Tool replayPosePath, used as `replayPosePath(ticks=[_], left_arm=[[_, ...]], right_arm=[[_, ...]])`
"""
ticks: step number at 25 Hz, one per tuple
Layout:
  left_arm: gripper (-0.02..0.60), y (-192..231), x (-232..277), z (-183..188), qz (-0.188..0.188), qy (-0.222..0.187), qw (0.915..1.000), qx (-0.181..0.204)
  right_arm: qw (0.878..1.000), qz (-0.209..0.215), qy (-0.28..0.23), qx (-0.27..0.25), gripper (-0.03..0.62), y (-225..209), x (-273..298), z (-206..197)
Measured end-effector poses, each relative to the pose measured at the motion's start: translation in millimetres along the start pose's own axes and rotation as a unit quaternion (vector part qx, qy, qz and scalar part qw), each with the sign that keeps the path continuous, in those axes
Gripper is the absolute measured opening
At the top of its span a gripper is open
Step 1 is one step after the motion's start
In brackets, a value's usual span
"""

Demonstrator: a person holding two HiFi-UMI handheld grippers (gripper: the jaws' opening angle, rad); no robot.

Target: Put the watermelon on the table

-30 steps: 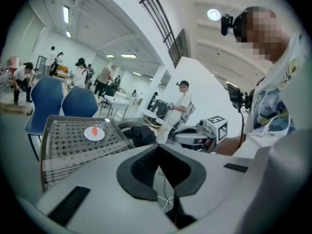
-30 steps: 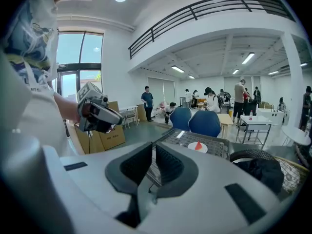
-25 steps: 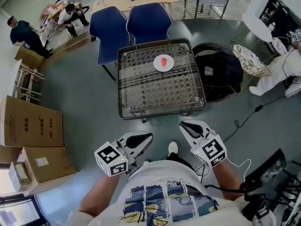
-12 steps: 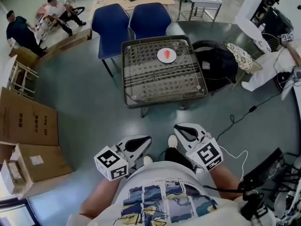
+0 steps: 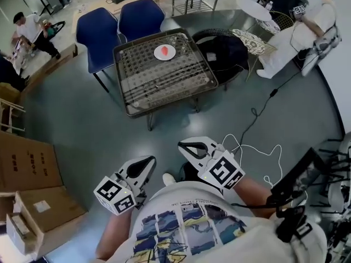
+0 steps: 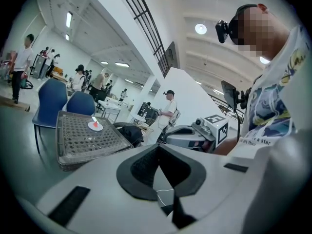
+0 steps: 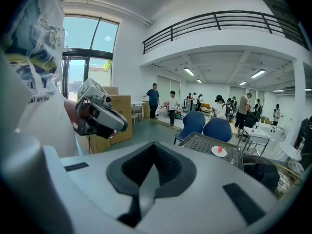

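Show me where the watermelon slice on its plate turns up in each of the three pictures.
Head view: watermelon slice at upper middle, on the mesh table.
Left gripper view: watermelon slice left of centre, small.
Right gripper view: watermelon slice right of centre, small.
Shared landmark: the two blue chairs just behind the table.

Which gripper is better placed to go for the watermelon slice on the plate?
Right, narrowly. Both grippers are shut, empty and well short of the table; the right gripper sits further forward than the left gripper, nearer the watermelon slice on its plate.
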State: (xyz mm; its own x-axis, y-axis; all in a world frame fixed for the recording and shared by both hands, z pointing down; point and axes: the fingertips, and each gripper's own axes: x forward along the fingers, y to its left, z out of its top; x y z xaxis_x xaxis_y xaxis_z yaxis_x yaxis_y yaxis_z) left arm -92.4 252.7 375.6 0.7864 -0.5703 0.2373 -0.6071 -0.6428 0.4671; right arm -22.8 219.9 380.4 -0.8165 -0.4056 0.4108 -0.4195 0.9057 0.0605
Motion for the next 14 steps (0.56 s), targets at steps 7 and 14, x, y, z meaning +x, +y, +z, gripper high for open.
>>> replayPosePath(ticks=[7, 14], left_arm=[[0.009, -6.5, -12.9, -4.7, -0.005, -0.003, 1.0000, 0.005], [0.009, -14.8, -17.0, -9.0, -0.004, -0.005, 1.0000, 0.006]], right_arm=[[1.000, -0.001, -0.003, -0.007, 0.011, 20.1, -1.8, 5.3], [1.000, -0.003, 0.010, -0.014, 0.011, 27.3, -7.5, 4.0]])
